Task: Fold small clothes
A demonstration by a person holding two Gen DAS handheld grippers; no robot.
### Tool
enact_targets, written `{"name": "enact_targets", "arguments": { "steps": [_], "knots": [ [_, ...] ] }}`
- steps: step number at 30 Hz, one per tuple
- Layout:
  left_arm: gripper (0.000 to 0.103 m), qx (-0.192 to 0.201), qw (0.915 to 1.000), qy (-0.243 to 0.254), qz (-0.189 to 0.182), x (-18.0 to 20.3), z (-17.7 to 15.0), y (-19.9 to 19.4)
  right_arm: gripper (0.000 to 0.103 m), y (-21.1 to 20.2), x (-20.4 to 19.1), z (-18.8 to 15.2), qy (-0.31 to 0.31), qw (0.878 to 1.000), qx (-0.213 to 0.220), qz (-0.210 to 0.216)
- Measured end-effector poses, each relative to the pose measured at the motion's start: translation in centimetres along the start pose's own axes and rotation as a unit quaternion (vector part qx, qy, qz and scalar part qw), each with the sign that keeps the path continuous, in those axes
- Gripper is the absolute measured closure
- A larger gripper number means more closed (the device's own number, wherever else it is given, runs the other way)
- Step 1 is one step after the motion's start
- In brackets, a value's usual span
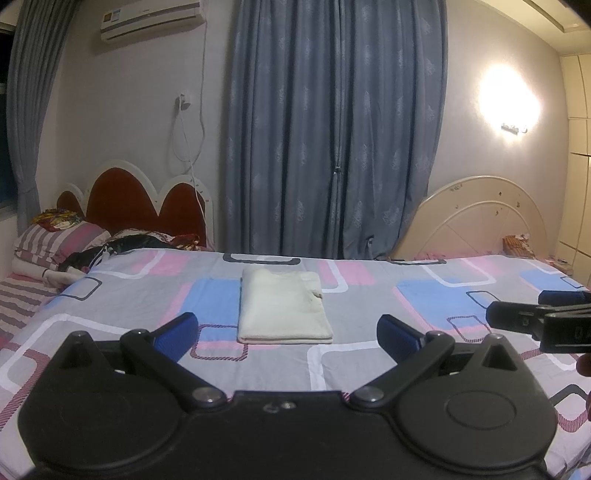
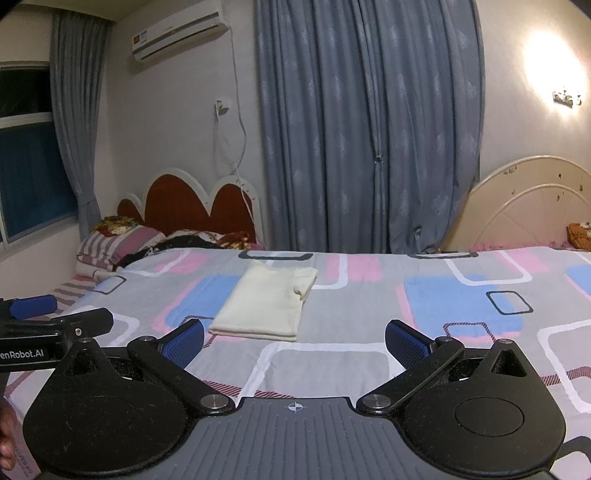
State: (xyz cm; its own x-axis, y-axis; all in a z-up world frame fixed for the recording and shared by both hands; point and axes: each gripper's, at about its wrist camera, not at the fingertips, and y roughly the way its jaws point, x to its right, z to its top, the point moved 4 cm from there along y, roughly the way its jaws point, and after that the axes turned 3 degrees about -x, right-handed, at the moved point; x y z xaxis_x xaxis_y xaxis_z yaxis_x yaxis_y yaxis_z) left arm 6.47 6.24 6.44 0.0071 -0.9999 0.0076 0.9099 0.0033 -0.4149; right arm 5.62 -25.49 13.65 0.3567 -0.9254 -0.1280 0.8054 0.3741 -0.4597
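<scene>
- Over the near edge of the bed [image 1: 369, 306], we see the left tool [image 1: 286, 332] hanging above the sheet, blue pads spread wide, nothing between them.
- The right tool [image 2: 294, 341] is likewise spread wide and holds nothing; it sits beside the left one, each showing at the edge of the other's view.
- Ahead of both tools, apart from the pads, lies a cream garment [image 1: 282, 304], folded into a neat flat rectangle on the patterned sheet; a small notch shows at its far right corner.
- In the left view the garment lies straight ahead between the pads; in the right view it sits ahead and toward the left pad [image 2: 184, 341].
- Beyond: striped pillows [image 1: 55, 240] and dark bedding at a red headboard [image 1: 125, 199], far left.
- Behind the bed, grey-blue curtains [image 1: 332, 129], a wall air conditioner [image 1: 151, 18], a lit wall lamp [image 1: 511, 99], and a cream headboard [image 1: 480, 221] to the right.
</scene>
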Motion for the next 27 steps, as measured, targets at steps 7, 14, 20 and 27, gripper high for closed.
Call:
{"name": "enact_targets", "arguments": {
  "steps": [7, 14, 20, 27],
  "knots": [
    [0.0, 0.0, 1.0, 0.0, 0.001, -0.11, 0.27, 0.1, 0.0, 0.13, 0.08, -0.09, 0.0, 1.0, -0.001, 0.001],
    [0.0, 0.002, 1.0, 0.001, 0.004, 0.08, 0.34, 0.02, 0.0, 0.16, 0.36, -0.05, 0.001, 1.0, -0.001, 0.002],
    [0.0, 0.002, 1.0, -0.001, 0.009, -0.05, 0.51, 0.15, 0.0, 0.15, 0.31, -0.07, 0.001, 1.0, -0.001, 0.002],
    [0.001, 0.008, 0.9999, 0.003, 0.013, -0.28, 0.47, 0.13, 0.0, 0.08, 0.41, 0.06, 0.001, 1.0, 0.001, 0.004]
  ]
}}
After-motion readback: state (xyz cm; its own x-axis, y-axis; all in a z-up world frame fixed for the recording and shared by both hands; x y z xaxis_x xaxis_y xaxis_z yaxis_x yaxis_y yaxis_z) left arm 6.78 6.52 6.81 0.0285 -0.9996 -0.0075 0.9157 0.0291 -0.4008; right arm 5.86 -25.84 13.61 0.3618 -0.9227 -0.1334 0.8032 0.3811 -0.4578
